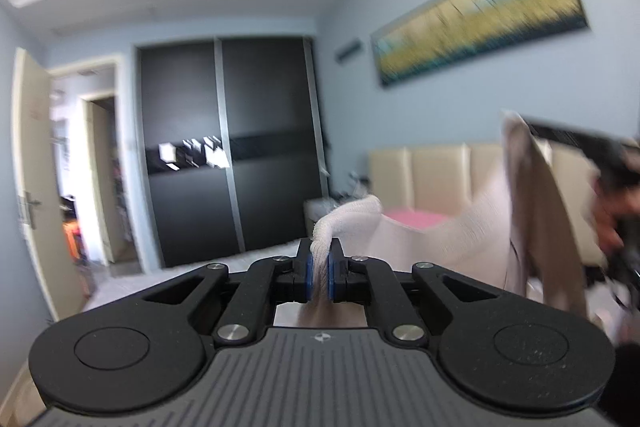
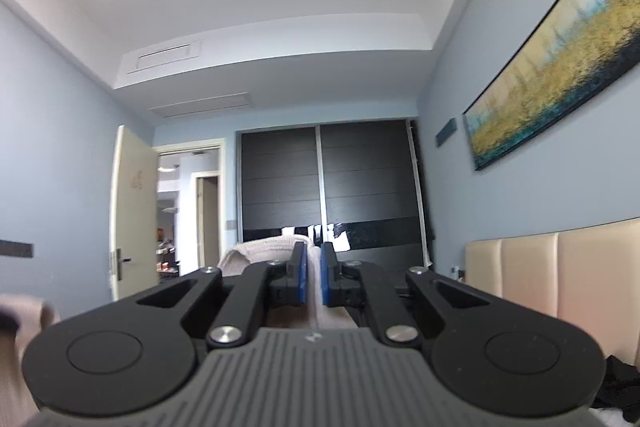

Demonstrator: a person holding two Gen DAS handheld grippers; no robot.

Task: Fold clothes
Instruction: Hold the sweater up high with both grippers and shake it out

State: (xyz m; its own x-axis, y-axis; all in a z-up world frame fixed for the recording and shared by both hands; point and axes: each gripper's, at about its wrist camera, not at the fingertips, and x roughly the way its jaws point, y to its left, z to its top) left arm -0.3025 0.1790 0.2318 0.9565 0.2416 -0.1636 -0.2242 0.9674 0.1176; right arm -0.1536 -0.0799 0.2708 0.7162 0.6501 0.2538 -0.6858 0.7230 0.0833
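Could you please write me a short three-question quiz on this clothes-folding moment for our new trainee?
1. True or false: the left gripper is shut on the pale garment.
2. What does the right gripper hold: A) a pillow, B) pale knitted cloth, C) nothing?
3. Fill in: the wardrobe doors are ____ in colour.

Key: 1 true; 2 B; 3 black.

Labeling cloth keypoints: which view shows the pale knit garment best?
Left wrist view. The pale knit garment spans from the left gripper toward the right side, hanging in folds. Right wrist view shows only bunched cloth by the right gripper and a blurred piece at the left edge.
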